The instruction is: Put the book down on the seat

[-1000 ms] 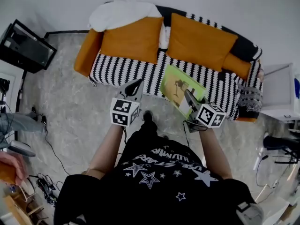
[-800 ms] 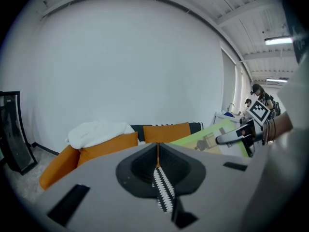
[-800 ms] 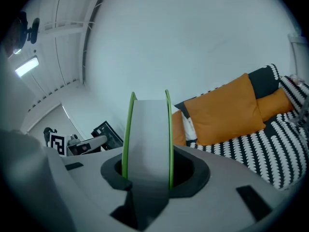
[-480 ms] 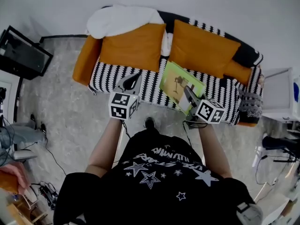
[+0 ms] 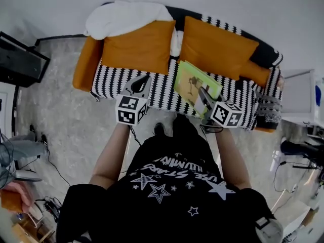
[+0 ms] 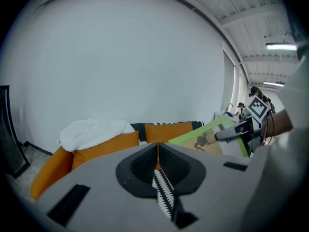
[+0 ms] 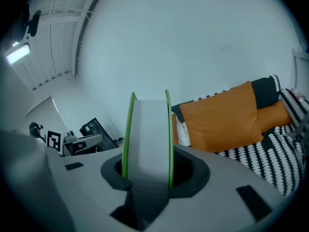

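A green-covered book [image 5: 195,84] hangs above the striped seat [image 5: 157,87] of a sofa, held at its near edge by my right gripper [image 5: 204,96]. Along that gripper's jaws the book [image 7: 147,134] shows edge-on, white pages between green covers, with the jaws shut on it. My left gripper [image 5: 139,84] hovers over the seat's front left part, jaws shut and nothing between them. From the left gripper view the book [image 6: 207,135] and the right gripper [image 6: 236,132] show at the right, in front of an orange cushion [image 6: 166,131].
Two orange back cushions [image 5: 137,47] [image 5: 215,47] lean on the sofa, with a white blanket [image 5: 121,16] at its back left. A dark screen [image 5: 17,62] stands at the left. A white cabinet [image 5: 301,100] stands right of the sofa. Cables lie on the marbled floor [image 5: 66,135].
The book and both grippers have come further over the sofa seat. The sofa has shifted nearer in the head view.
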`<action>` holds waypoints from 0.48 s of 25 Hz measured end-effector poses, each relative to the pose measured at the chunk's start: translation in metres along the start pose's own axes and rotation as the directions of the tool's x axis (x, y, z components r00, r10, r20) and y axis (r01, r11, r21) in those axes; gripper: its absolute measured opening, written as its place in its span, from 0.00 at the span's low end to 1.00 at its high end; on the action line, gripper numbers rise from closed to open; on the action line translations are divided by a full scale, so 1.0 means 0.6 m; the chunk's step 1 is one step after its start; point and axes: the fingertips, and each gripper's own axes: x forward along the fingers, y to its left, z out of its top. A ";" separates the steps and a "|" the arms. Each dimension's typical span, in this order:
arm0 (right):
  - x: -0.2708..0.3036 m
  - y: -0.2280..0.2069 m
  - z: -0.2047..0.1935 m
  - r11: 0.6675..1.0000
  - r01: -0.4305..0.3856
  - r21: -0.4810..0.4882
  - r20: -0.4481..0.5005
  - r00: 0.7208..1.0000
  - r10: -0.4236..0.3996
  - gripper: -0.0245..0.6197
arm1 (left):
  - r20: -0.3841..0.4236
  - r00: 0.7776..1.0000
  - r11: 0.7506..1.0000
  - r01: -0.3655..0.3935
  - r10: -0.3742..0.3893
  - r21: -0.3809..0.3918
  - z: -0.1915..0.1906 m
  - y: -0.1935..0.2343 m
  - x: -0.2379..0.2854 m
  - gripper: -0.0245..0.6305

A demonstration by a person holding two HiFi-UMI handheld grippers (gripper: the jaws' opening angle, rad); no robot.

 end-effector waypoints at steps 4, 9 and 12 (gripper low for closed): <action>0.029 -0.038 0.006 1.000 -0.004 -0.024 -0.061 0.998 0.003 0.27 | -0.018 1.000 1.000 -0.013 0.013 -0.007 0.003 0.005 0.028 0.06; 0.093 -0.090 0.018 0.983 -0.037 -0.179 -0.177 0.984 0.005 0.27 | -0.062 0.997 0.998 -0.051 0.050 -0.027 -0.009 0.025 0.072 0.06; 0.128 -0.106 0.023 0.950 -0.089 -0.300 -0.267 0.964 0.006 0.27 | -0.086 0.994 0.996 -0.072 0.068 -0.051 -0.009 0.028 0.095 0.06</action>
